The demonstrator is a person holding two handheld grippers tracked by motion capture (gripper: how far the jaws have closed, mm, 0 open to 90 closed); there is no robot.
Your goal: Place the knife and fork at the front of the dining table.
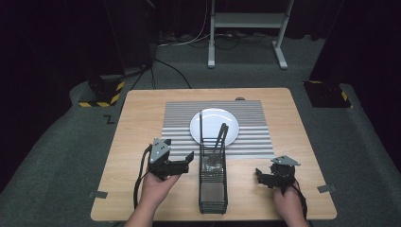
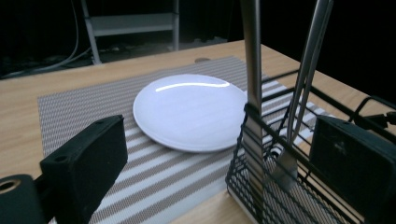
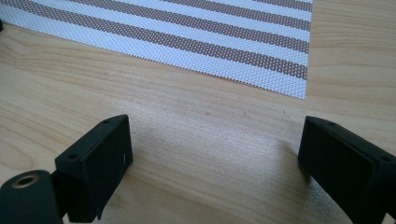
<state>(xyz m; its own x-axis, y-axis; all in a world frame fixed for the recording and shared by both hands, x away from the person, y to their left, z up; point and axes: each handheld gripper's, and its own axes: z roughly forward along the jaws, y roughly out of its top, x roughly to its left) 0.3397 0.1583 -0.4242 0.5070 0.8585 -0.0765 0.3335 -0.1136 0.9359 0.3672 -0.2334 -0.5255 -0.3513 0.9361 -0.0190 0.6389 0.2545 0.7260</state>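
In the high view, the left gripper (image 1: 188,158) is sitting jaws apart just left of the wire basket (image 1: 213,191), which is standing on the table (image 1: 137,118) holding cutlery (image 1: 218,142), near the plate (image 1: 214,125). In the left gripper view, its jaws are straddling the basket's corner. In the right gripper view, the right gripper (image 3: 212,170) is resting, jaws wide, over bare wood beside the placemat (image 3: 210,37).

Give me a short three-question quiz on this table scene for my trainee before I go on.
1. True or false: the round white plate lies on the striped woven placemat.
2. Which gripper is nearer the black wire cutlery basket: A) left gripper B) right gripper?
3. Fill in: the metal utensils stand ____ the basket.

Key: 1 true. 2 A; the left gripper view shows the basket right at its open fingers. 3 inside, handles up.
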